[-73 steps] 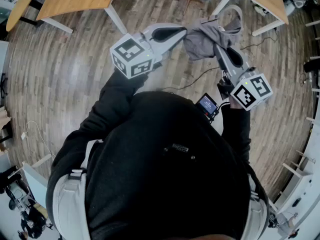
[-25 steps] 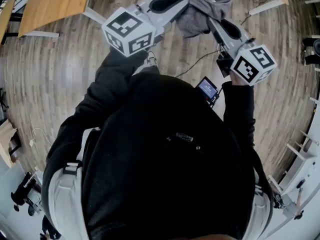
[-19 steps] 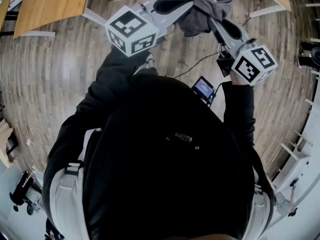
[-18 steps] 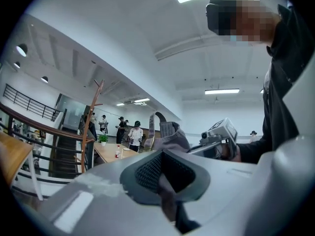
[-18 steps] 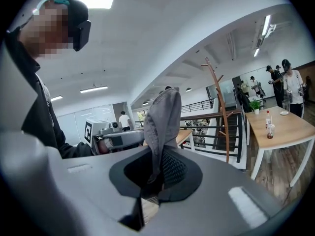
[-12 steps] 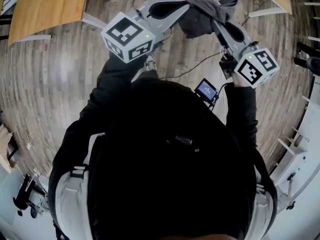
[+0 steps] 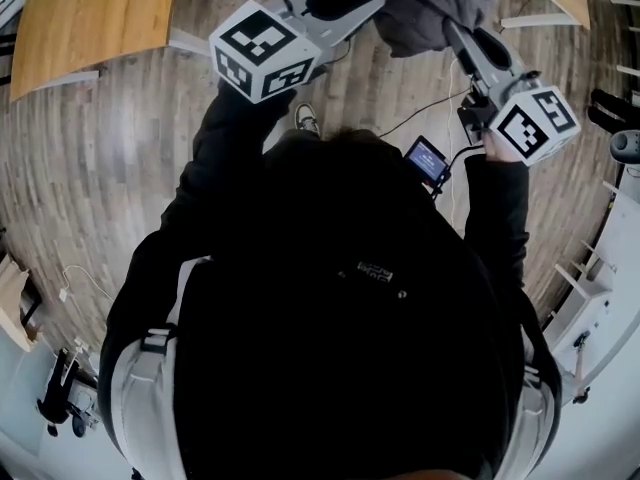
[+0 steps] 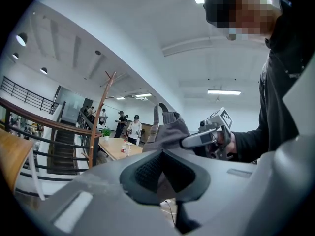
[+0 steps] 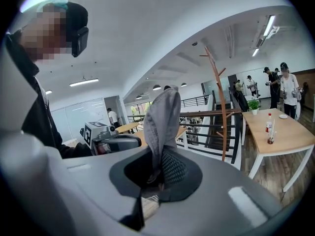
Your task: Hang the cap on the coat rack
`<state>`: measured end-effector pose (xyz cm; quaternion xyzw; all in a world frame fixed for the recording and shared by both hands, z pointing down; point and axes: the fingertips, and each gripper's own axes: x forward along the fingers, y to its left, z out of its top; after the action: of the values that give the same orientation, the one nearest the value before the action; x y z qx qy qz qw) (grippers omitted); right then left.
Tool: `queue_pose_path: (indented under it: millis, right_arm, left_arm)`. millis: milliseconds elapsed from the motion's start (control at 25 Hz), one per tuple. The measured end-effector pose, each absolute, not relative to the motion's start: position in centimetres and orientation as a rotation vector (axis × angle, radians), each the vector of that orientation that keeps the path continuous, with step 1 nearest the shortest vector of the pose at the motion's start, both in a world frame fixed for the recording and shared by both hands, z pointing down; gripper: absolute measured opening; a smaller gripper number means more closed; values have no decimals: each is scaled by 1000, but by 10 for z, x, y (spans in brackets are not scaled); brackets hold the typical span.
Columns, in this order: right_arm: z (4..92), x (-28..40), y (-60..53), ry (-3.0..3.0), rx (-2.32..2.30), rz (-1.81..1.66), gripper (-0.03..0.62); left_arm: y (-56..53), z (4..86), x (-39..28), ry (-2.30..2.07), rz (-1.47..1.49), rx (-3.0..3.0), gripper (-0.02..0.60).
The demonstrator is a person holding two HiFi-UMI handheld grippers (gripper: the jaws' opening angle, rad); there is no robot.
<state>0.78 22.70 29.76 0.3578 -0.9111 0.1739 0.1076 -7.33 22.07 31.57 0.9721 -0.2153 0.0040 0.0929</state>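
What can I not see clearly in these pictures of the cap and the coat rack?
Cap: head view, the top edge cuts off part of it.
Coat rack: outside the head view; in the left gripper view the left gripper hides its foot.
Bottle: right gripper view, too small to read its label.

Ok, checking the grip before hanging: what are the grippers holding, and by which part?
The grey cap, held between both: the left gripper is shut on one side of its cloth, the right gripper on the opposite side.
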Motion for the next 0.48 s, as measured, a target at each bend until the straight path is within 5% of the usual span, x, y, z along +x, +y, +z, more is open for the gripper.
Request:
queue_pose_path:
  millis: [480]
  right_arm:
    - [311,14,166,-2740,983,561,28]
  left_arm:
    - [164,320,-59,-672,17,2902,5]
